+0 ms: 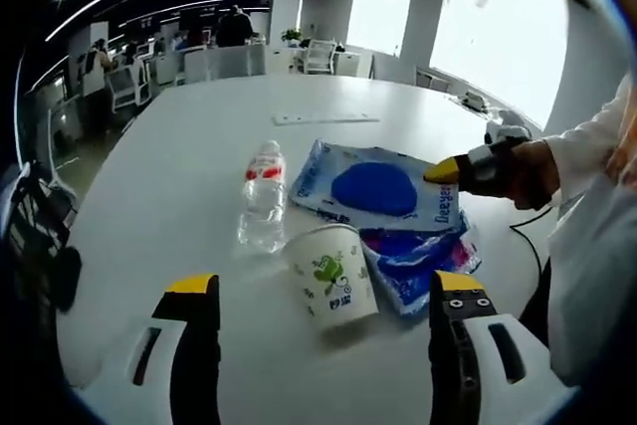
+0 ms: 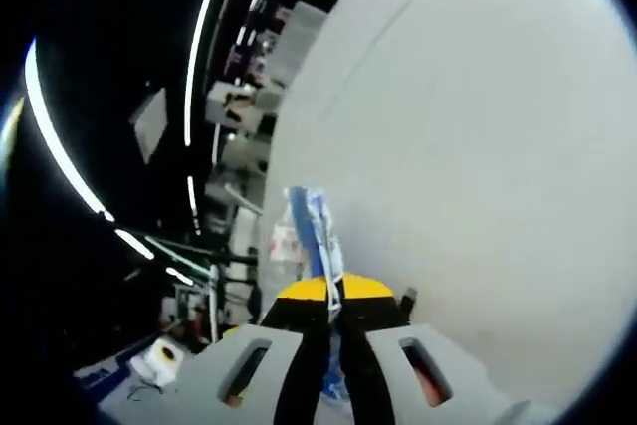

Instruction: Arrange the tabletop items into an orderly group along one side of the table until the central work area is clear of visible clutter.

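On the white table (image 1: 199, 146) stand a clear water bottle with a red label (image 1: 264, 196) and a paper cup with a green print (image 1: 333, 274). A blue and white packet (image 1: 373, 186) lies to their right, on top of another blue packet (image 1: 413, 261). My left gripper (image 1: 323, 320) is open, its yellow-tipped jaws just short of the cup. My right gripper (image 1: 443, 172) comes in from the right and is shut on the upper packet's edge. In the right gripper view that gripper (image 2: 333, 294) pinches the blue and white packet (image 2: 314, 221), seen edge-on.
A flat white strip (image 1: 325, 118) lies farther back on the table. Chairs (image 1: 318, 55) and desks stand beyond the far edge, with people in the background. A person's sleeve (image 1: 597, 156) is at the right. A black cable (image 1: 528, 236) trails off the table's right side.
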A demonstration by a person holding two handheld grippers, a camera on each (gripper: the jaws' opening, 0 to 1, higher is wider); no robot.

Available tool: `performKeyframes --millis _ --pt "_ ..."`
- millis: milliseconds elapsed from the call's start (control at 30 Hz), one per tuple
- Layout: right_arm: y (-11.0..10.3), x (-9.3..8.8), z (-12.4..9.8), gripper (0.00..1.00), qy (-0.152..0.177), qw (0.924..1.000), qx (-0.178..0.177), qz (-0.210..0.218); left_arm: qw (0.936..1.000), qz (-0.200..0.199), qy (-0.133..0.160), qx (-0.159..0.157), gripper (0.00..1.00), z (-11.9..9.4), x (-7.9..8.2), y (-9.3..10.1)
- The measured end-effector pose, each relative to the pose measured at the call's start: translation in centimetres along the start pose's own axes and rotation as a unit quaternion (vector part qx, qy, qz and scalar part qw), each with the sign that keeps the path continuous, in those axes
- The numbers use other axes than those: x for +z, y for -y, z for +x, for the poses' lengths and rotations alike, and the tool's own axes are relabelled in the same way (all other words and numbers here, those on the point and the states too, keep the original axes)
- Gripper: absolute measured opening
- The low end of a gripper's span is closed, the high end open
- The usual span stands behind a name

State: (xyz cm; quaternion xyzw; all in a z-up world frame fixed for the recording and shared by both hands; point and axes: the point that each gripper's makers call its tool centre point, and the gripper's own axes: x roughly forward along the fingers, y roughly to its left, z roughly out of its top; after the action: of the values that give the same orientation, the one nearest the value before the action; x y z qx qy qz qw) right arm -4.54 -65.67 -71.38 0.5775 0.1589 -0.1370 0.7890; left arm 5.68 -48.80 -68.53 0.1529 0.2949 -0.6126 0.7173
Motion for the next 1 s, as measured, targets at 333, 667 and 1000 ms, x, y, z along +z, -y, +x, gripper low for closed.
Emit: performKeyframes --millis 333,667,1000 --pt "-5.1 0.2 -0.3 0.00 -0.033 0.9854 0.077 -0.148 0.9999 -0.001 0.015 -0.002 0.88 1.0 1.7 -0.1" --pt "-8.2 0.8 -1.6 0.00 -0.036 0.9766 0.127 -0.170 0.9991 -0.023 0.035 0.002 0.88 1.4 2.6 -1.2" --pt "-15.2 0.0 -5.6 0.00 -0.084 0.9184 0.253 -0.292 0.9925 -0.060 0.101 -0.035 0.95 1.6 6.0 -1.0"
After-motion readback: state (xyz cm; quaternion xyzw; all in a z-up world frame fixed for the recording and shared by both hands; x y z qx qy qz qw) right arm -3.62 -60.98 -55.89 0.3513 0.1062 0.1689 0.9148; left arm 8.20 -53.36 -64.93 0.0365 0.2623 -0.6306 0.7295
